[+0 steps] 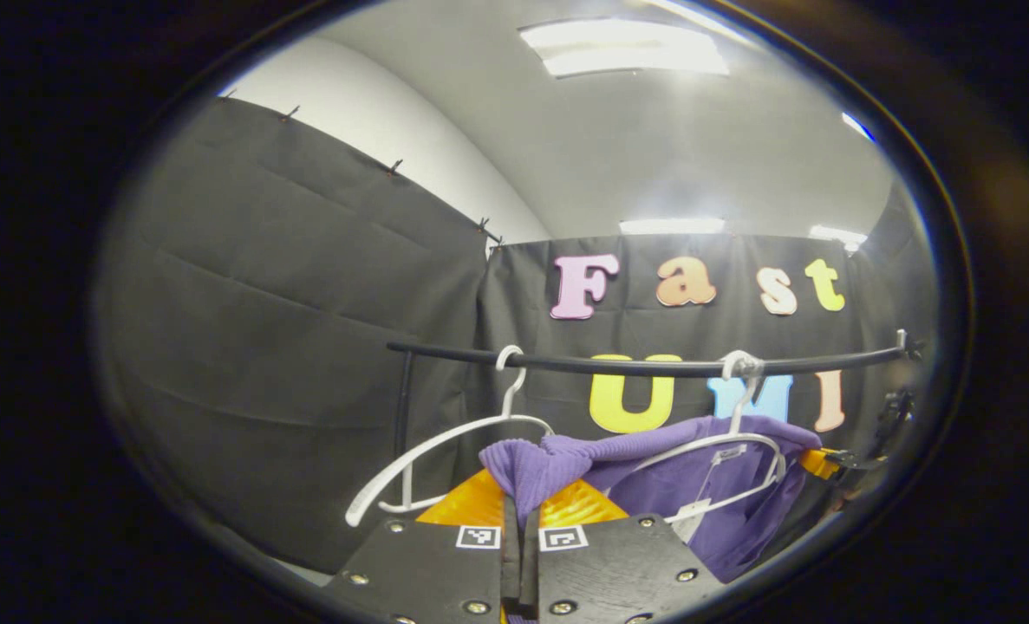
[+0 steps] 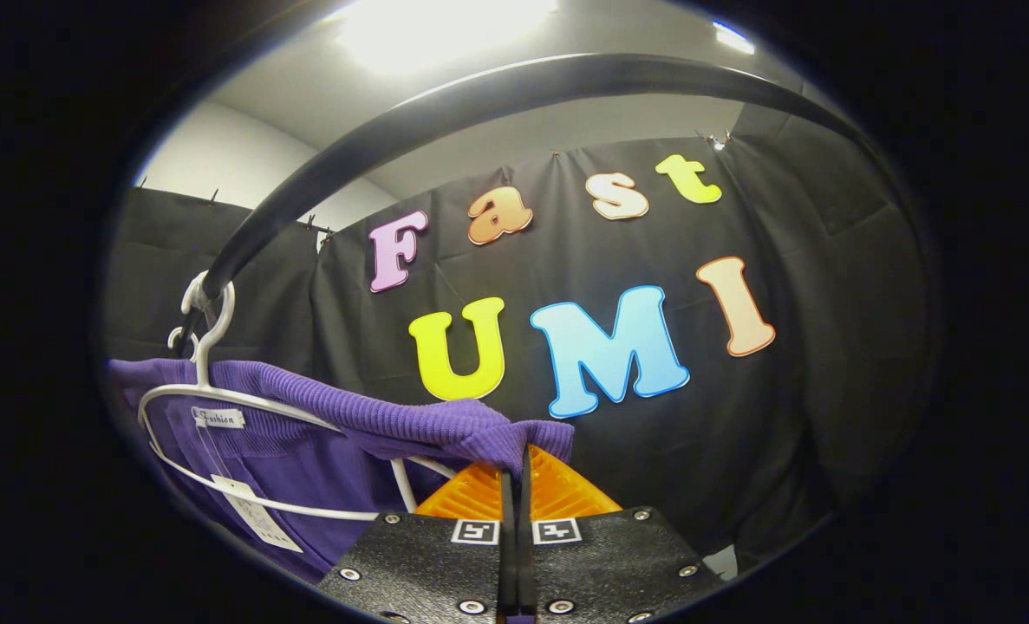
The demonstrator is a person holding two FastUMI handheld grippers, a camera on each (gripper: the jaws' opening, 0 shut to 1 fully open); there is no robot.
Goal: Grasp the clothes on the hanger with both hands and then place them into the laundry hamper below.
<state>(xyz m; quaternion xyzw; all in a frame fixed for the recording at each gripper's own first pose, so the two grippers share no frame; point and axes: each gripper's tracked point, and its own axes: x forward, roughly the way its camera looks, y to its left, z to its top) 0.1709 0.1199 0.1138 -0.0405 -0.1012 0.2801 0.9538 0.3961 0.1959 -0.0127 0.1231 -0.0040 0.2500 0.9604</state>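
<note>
Left gripper: we have both fingers pinched together on a fold of the purple sweater, knit bunched up and spilling over the fingertips. No gap between the fingers, cloth clamped in the seam.

Right gripper: same story, we're clamped on the other shoulder edge of the purple sweater, ribbed knit draped over the fingertips and pressed between them.

Outward from the left gripper: the sweater hangs on a white hanger, with paper tags dangling at the neck. That hanger's hook sits on the black rail toward the rail's right end. A second white hanger, bare, hangs nearer the rail's left end, just beside the sweater fold we're holding. The rail's upright post drops from the left end. At the far right, past the sweater, we see part of the other gripper at the sweater's edge.

Outward from the right gripper: the white hanger carries the sweater, hook over the black rail, which arcs overhead close to the camera. A neck label and a hang tag show inside the collar. Sweater is on the hanger, on the rail, held at both shoulders.
</note>
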